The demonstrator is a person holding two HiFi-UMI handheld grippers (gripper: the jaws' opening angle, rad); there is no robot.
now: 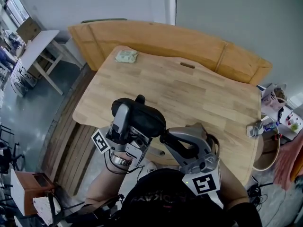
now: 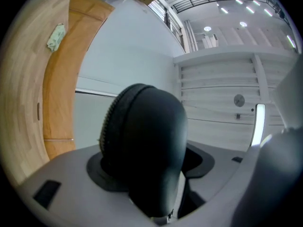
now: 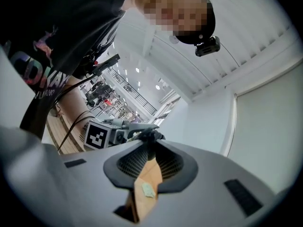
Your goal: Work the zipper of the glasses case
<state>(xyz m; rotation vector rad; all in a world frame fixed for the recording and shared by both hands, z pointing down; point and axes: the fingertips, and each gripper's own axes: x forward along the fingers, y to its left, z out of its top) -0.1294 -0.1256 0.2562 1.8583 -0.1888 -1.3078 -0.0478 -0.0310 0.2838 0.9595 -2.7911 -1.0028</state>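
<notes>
A black, rounded glasses case (image 1: 142, 113) is held up in front of the body, over the near edge of the wooden table (image 1: 189, 89). My left gripper (image 1: 135, 123) is shut on it, gripping its two broad sides. In the left gripper view the case (image 2: 147, 150) fills the space between the jaws, and its zipper teeth (image 2: 108, 122) run along its left edge. My right gripper (image 1: 164, 137) comes in from the right to the case's lower right end. Its jaws stand nearly together, pinching a small black zipper pull (image 3: 151, 136) at their tips.
A pale green folded cloth (image 1: 126, 56) lies at the table's far left corner. A large wooden board (image 1: 165, 39) leans behind the table. A white table (image 1: 35, 44) stands far left, and small clutter (image 1: 279, 112) sits past the right edge.
</notes>
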